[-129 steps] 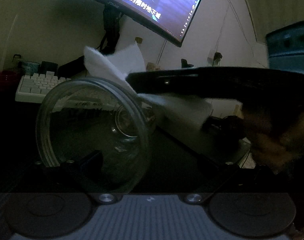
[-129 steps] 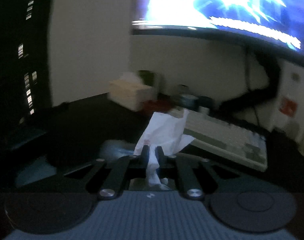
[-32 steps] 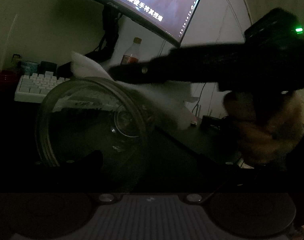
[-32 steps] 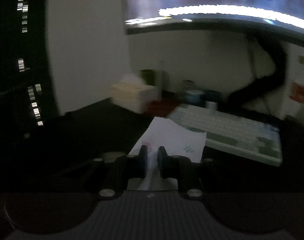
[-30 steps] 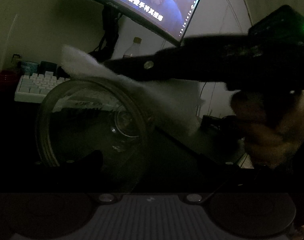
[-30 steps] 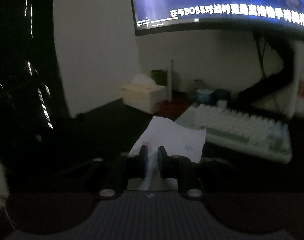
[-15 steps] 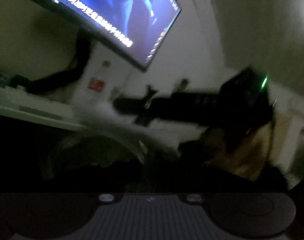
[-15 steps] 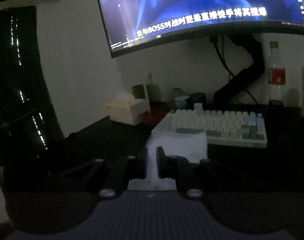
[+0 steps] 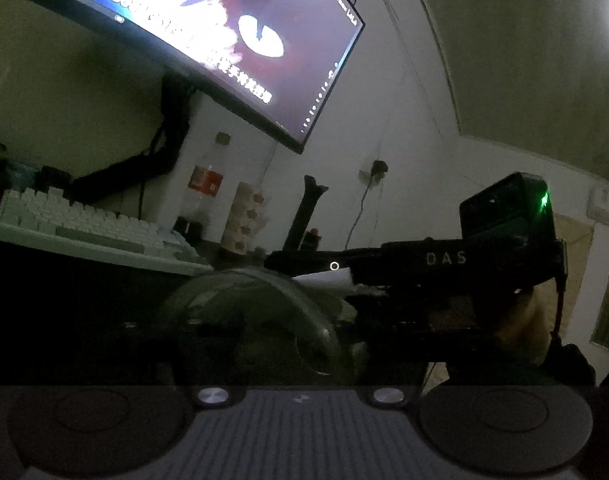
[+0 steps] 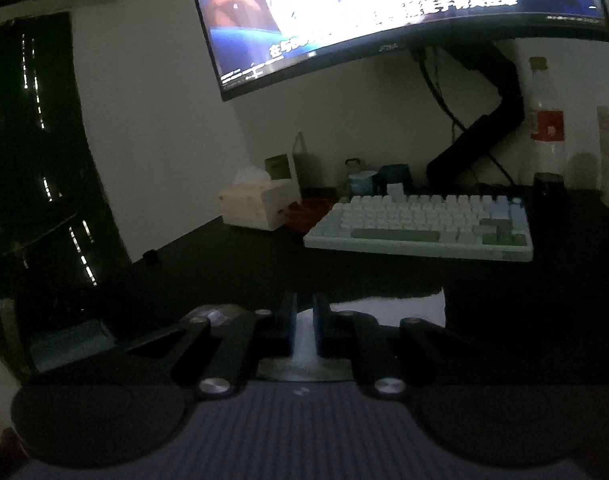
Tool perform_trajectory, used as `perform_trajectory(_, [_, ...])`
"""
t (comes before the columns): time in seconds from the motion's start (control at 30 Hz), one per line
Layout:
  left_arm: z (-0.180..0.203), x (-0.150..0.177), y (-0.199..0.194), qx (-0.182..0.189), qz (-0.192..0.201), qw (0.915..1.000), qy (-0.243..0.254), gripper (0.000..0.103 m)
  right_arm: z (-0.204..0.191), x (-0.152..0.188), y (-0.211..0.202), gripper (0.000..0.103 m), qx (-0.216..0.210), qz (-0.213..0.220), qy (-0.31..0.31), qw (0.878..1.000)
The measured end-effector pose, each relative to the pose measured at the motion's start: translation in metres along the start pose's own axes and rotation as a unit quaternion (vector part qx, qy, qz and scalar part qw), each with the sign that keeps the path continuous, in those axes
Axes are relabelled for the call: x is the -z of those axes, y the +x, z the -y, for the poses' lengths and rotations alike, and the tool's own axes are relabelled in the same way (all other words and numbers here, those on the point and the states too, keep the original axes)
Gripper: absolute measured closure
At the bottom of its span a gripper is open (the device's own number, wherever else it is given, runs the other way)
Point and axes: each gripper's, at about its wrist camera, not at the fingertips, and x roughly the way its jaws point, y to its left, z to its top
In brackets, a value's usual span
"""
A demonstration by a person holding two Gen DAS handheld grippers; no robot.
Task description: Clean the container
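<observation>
Right claw (image 10: pixel 303 330) level above the bench (image 10: pixel 224 276), pinching a tissue (image 10: pixel 384 310); left claw's grip around the glass container (image 9: pixel 248 320) cannot be told.

Right gripper (image 10: pixel 304 322) fingers (image 10: pixel 287 326) nearly closed, level

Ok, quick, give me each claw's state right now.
Left claw: shut on the glass container.
Right claw: shut on the white tissue.
</observation>
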Motion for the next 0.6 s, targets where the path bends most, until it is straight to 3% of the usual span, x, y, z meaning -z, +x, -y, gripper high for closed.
perform_trajectory(0.13, [-0.002, 0.001, -0.001, 0.008, -0.003, 0.9999, -0.007, 0.036, 0.003, 0.005, -0.005, 0.091, 0.012, 0.012, 0.000, 1.000])
perform_trajectory(0.27, [0.001, 0.004, 0.001, 0.008, -0.018, 0.9998, 0.008, 0.027, 0.019, 0.009, -0.002, 0.089, 0.040, 0.020, 0.023, 0.999])
perform_trajectory(0.47, [0.007, 0.008, 0.004, 0.003, -0.030, 0.9992, 0.028, 0.024, 0.039, 0.016, 0.004, 0.090, 0.029, 0.048, 0.068, 0.996])
perform_trajectory(0.6, [0.010, 0.010, 0.004, -0.003, -0.027, 0.9991, 0.032, 0.023, 0.032, 0.016, -0.002, 0.090, 0.029, 0.055, 0.063, 0.996])
